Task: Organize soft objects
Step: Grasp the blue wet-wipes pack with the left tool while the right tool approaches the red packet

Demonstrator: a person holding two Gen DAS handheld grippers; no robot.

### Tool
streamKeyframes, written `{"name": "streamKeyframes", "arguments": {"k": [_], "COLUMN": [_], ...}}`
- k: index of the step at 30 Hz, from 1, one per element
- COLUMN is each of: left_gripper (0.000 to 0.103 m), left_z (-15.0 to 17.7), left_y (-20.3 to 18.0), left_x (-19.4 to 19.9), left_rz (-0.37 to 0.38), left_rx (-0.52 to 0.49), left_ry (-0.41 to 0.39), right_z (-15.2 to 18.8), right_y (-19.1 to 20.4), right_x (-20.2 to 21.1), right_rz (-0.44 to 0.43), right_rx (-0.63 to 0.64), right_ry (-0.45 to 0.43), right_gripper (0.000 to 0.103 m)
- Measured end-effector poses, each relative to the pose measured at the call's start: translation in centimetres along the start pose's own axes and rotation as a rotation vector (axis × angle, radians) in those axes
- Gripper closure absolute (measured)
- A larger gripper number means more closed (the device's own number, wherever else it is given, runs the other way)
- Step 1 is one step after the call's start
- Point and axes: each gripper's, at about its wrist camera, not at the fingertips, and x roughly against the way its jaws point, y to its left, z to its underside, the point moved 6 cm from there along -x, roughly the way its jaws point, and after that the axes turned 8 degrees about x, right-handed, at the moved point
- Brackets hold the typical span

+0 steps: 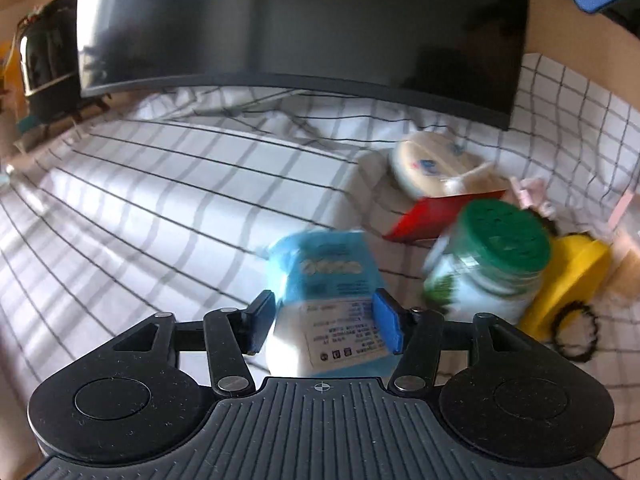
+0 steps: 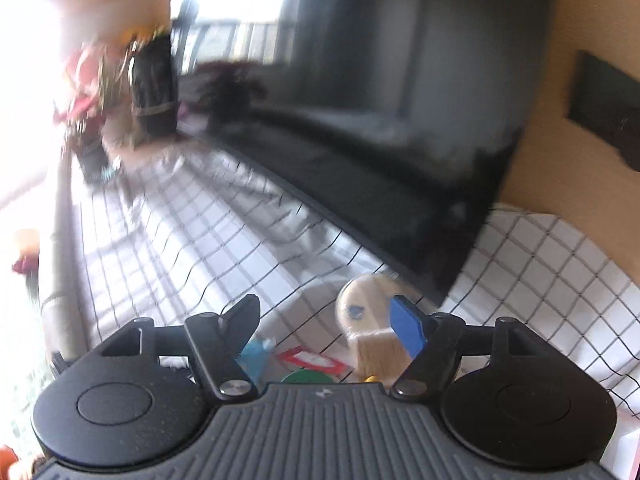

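Left gripper (image 1: 324, 322) fills the bottom of its view, tilted down at the table. Jaws wide; blue packet (image 1: 324, 276) stands between the pads. Pads flank its lower, white-labelled half. No squeeze or dent visible in the packet, though it's blurred, so I read it as let go, not clamped.

Right gripper (image 2: 326, 324): jaws apart, nothing between them. It hangs above the clutter and looks down at it through the gap.

Scene, big to small:
- Screen (image 1: 304, 40): large, black, upright at the back of the table, spans most of both views.
- Cloth (image 1: 160, 200): white with a dark grid, covers the table, wrinkled under the screen. Left two thirds in the left view are bare.
- Jar (image 1: 488, 264): clear, green perforated lid, green-and-white label. Just right of the packet, leaning toward the camera. Only the lid's edge shows in the right view.
- Yellow block (image 1: 576, 276): behind and right of the jar, touching it or nearly. Can't tell what it is.
- Plush (image 1: 436, 164): round, beige, blue marks on its face. Lies near the screen's right corner, behind the jar. In the right view it sits just past the right pad.
- Red card (image 1: 432, 216): flat on the cloth between plush and jar, one edge under the plush.
- Hair tie (image 1: 576, 332): black ring on the cloth, in front of the yellow block.

All clutter sits bunched at the right end of the table.
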Motion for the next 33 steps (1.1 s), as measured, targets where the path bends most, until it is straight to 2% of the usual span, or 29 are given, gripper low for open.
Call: {"name": "streamKeyframes", "arguments": {"k": [1, 4, 6, 7, 10, 11, 14, 16, 18, 21, 23, 27, 33], "left_gripper": [0.03, 0.019, 0.013, 0.016, 0.029, 0.029, 0.026, 0.026, 0.027, 0.039, 0.04, 0.051, 0.052], "left_z": [0.0, 0.0, -0.1, -0.3, -0.5, -0.6, -0.9, -1.2, -1.2, -1.2, -1.1, -1.1, -0.9], "left_y": [0.8, 2.6, 3.6, 3.9, 4.5, 4.5, 4.0, 3.3, 2.4, 1.6, 1.6, 2.7, 6.4], "left_x": [-0.1, -0.4, -0.5, -0.4, -0.4, -0.6, -1.5, -2.5, -3.0, -3.1, -3.0, -1.6, 1.3], "left_rz": [0.006, 0.05, 0.051, 0.064, 0.183, 0.198, 0.193, 0.211, 0.227, 0.255, 0.255, 0.257, 0.228], "left_rx": [0.005, 0.026, 0.031, 0.043, 0.12, 0.134, 0.149, 0.176, 0.154, 0.131, 0.15, 0.217, 0.314], "left_ry": [0.003, 0.018, 0.012, 0.006, 0.029, 0.036, 0.042, 0.068, 0.086, 0.081, 0.088, 0.064, 0.025], "right_z": [0.1, 0.5, 0.5, 0.6, 0.4, 0.3, 0.2, 0.5, 1.0, 1.9, 2.7, 3.8, 5.1], "right_y": [0.4, 0.4, 0.2, 0.0, 0.0, 0.1, 0.3, -0.4, -1.4, -2.8, -3.3, -3.1, -3.3], "right_x": [-0.6, -2.4, -3.6, -4.0, -4.9, -5.3, -6.6, -7.0, -7.4, -9.4, -11.4, -15.0, -17.9], "right_rz": [-0.015, -0.033, -0.025, -0.022, -0.037, -0.046, -0.069, -0.08, -0.096, -0.129, -0.19, -0.23, -0.216], "right_rx": [0.0, -0.019, -0.024, -0.022, 0.0, 0.01, 0.038, 0.011, -0.034, -0.144, -0.235, -0.299, -0.339], "right_ry": [0.03, 0.091, 0.118, 0.126, 0.135, 0.137, 0.148, 0.165, 0.194, 0.281, 0.363, 0.472, 0.568], "right_gripper": [0.031, 0.031, 0.031, 0.031, 0.031, 0.031, 0.031, 0.031, 0.031, 0.031, 0.031, 0.031, 0.031]}}
